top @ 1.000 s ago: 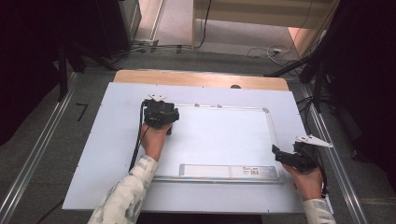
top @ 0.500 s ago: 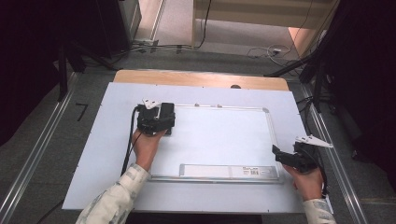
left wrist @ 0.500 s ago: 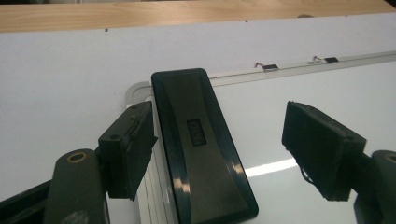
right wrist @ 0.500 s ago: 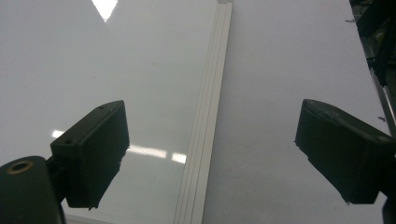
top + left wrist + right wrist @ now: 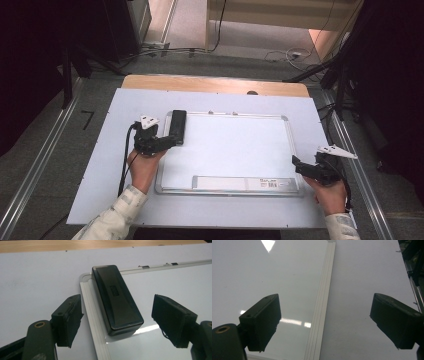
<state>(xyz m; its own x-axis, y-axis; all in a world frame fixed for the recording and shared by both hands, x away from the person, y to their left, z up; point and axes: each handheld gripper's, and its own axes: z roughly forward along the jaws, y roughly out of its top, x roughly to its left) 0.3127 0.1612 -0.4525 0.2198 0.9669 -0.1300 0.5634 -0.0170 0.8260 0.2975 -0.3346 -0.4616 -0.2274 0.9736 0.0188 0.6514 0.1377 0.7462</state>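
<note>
Eraser [image 5: 116, 298] lies on the whiteboard's [image 5: 235, 150] corner, both grippers' jaws spread wide, grasping nothing.

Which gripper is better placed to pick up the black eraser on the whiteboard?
Left. The left gripper sits open just short of the eraser, jaws either side of its near end. The right gripper is open at the whiteboard's opposite edge.

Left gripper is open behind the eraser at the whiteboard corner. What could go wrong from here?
1. The eraser lies partly over the whiteboard's raised frame, so it may rock or tip if squeezed off-centre.
2. It sits angled between the left gripper jaws; closing as aligned now could twist or skid it on the glossy whiteboard.
3. The right gripper, open, straddles the right frame edge; bumping it might shift the board.
</note>
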